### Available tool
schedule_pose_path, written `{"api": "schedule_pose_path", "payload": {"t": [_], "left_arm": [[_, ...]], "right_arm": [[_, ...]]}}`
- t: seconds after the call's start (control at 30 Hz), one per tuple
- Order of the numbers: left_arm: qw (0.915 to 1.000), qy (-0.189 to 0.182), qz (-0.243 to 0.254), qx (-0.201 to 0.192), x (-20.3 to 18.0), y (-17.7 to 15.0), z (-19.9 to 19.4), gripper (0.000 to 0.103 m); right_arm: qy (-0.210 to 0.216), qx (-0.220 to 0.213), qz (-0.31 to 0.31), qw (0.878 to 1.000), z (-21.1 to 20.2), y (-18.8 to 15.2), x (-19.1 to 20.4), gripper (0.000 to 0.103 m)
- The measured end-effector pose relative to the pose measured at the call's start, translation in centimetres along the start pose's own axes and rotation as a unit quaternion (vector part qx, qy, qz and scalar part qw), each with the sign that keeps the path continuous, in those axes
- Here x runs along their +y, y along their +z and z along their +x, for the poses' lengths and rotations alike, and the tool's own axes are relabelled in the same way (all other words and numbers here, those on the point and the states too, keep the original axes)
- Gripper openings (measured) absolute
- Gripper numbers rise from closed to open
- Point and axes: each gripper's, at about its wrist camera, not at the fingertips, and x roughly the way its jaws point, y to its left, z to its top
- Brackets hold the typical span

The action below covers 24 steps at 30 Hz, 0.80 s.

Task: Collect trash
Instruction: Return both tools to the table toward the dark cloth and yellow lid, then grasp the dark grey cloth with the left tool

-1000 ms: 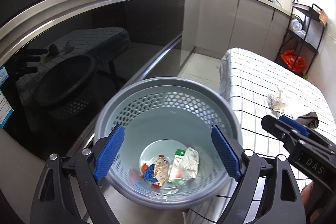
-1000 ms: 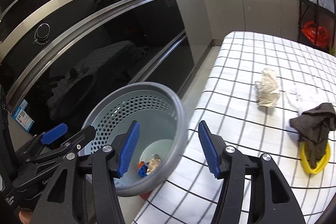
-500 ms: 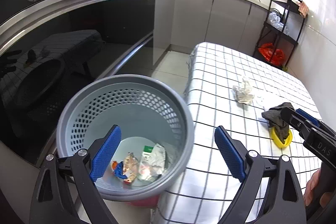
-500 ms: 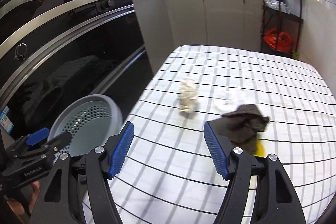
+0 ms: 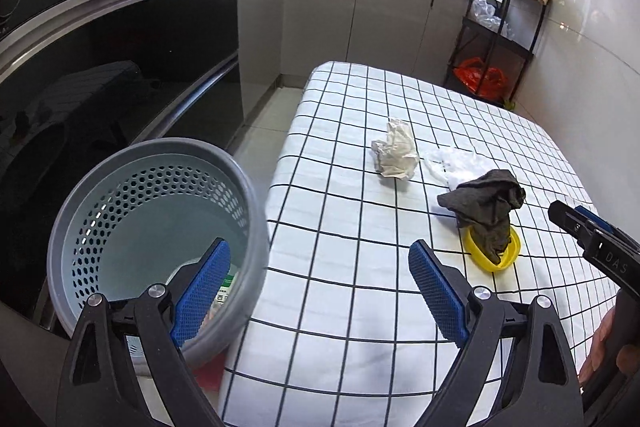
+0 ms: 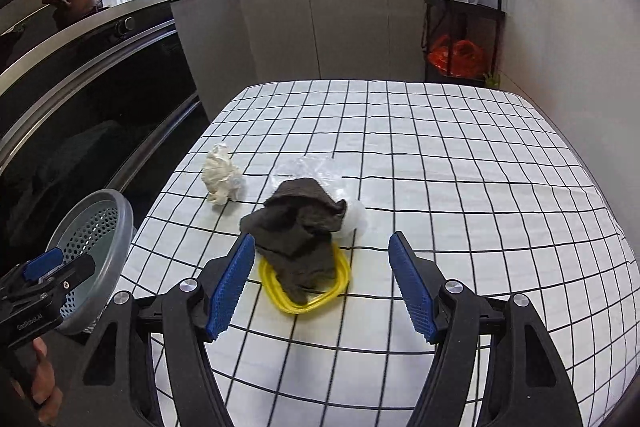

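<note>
A grey perforated bin [image 5: 160,227] with wrappers at its bottom stands off the table's left edge. On the checked tablecloth [image 5: 340,267] lie a crumpled paper ball [image 5: 396,155], a clear plastic scrap [image 5: 452,163] and a dark cloth [image 5: 484,211] draped over a yellow ring [image 5: 512,251]. My left gripper [image 5: 320,291] is open and empty over the table's near left edge beside the bin. My right gripper [image 6: 320,283] is open just short of the dark cloth [image 6: 300,239] and yellow ring [image 6: 280,295], touching neither. The paper ball [image 6: 220,179] lies farther left.
A dark glass oven front [image 5: 100,75] runs along the left, close behind the bin. Grey cabinets [image 6: 340,27] and a black shelf rack [image 6: 460,7] with a red bag stand beyond the table's far end. A white wall [image 6: 580,47] borders the right side.
Both grippers swung right, from above the bin to over the table. The bin slid to the left of both views. The right jaws stand a little wider than a second ago.
</note>
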Motion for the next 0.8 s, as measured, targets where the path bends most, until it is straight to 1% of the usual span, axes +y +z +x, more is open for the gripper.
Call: {"api": "schedule_pose_path", "payload": {"t": [0.1,0.27,0.43,0.6,0.8], "left_arm": [[0.9999,-0.008,0.009,0.007,-1.6,-0.2,0.8,0.089],[0.9989,-0.031,0.026,0.023,-4.7,-0.5,1.9,0.089],[0.9979,-0.034,0.050,0.024,-7.9,-0.2,3.1,0.089],[0.9966,-0.040,0.069,0.023,-10.4,0.6,4.4,0.089],[0.9946,-0.059,0.084,0.014,-13.8,1.5,5.4,0.090]], "right_arm": [[-0.005,-0.002,0.009,1.000,-0.4,0.0,-1.6,0.067],[-0.010,0.004,0.027,1.000,-0.5,-0.1,-4.0,0.068],[-0.017,0.003,0.040,0.999,-0.8,0.0,-6.1,0.068],[-0.005,0.000,0.072,0.997,-1.3,0.3,-8.3,0.068],[0.001,-0.004,0.093,0.996,-1.6,0.7,-10.1,0.068]]}}
